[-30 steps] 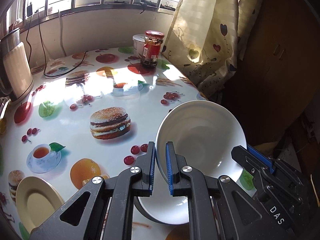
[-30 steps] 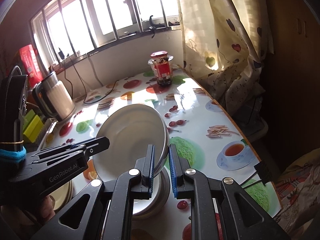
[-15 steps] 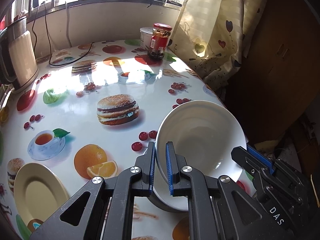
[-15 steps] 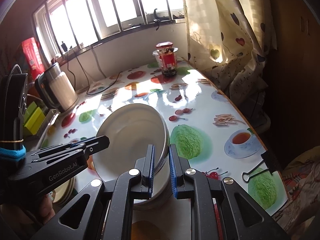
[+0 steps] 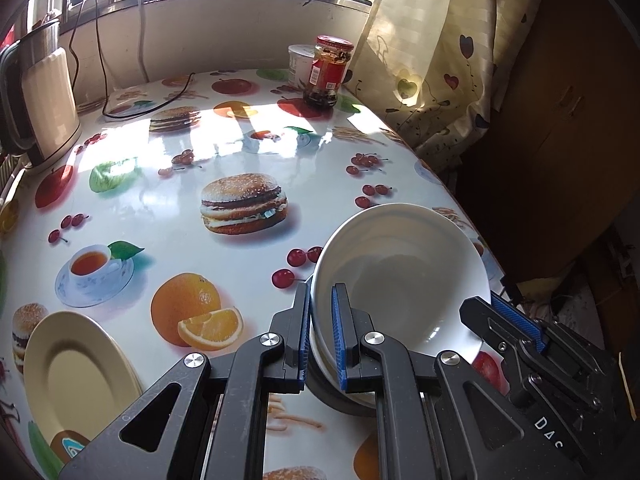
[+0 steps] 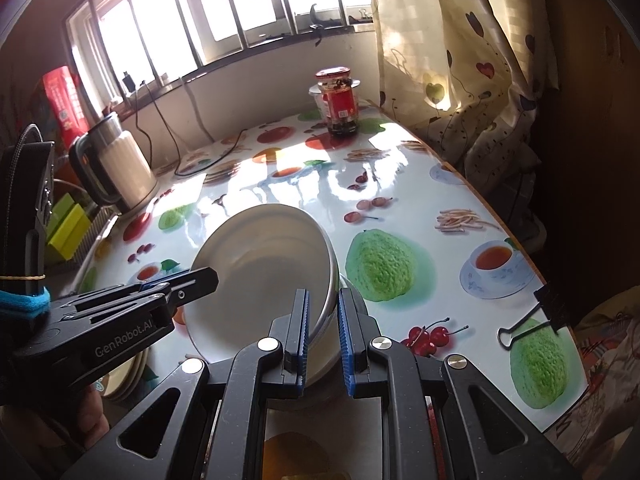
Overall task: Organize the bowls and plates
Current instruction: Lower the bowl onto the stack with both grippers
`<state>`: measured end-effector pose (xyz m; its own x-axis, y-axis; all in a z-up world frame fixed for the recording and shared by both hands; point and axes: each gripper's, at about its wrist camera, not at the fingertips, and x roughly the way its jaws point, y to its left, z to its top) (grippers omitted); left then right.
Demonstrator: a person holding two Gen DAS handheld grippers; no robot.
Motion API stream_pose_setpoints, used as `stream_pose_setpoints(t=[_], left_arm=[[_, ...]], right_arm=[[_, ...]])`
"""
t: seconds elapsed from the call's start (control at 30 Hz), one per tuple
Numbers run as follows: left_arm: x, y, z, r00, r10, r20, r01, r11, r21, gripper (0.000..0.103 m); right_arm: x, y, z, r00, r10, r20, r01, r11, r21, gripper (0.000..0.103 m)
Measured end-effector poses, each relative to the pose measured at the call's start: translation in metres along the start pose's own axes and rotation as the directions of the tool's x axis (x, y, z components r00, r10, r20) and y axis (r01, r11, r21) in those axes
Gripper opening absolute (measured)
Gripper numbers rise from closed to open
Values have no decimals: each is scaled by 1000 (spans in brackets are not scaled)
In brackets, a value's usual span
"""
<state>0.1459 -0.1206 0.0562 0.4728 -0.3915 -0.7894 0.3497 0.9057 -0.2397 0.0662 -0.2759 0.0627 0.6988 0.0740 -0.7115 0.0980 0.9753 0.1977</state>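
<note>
Gripping the white bowl (image 5: 400,280) from both sides: left gripper (image 5: 321,332) clamped on its left rim, right gripper (image 6: 322,332) on the right rim. Bowl tilted, over the table (image 5: 160,208) near its right edge; cream plate (image 5: 76,372) far left.

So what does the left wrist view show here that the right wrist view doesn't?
Only the left wrist view shows the round beige plate face-on and the printed hamburger. Only the right wrist view shows the black binder clip and the yellow-green boxes. Both show the tilted white ceramic bowl, pinched at opposite rims by the left gripper and right gripper, and the red-lidded glass jar.
</note>
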Motion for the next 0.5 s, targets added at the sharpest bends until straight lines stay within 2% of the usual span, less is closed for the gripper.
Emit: stream_pose_setpoints(t=[0.5], left_arm=[[4, -2, -4, 1000, 4, -17, -4, 1000, -3, 11]], right_arm=[[4, -4, -8, 1000, 0, -21, 1, 1000, 16, 14]])
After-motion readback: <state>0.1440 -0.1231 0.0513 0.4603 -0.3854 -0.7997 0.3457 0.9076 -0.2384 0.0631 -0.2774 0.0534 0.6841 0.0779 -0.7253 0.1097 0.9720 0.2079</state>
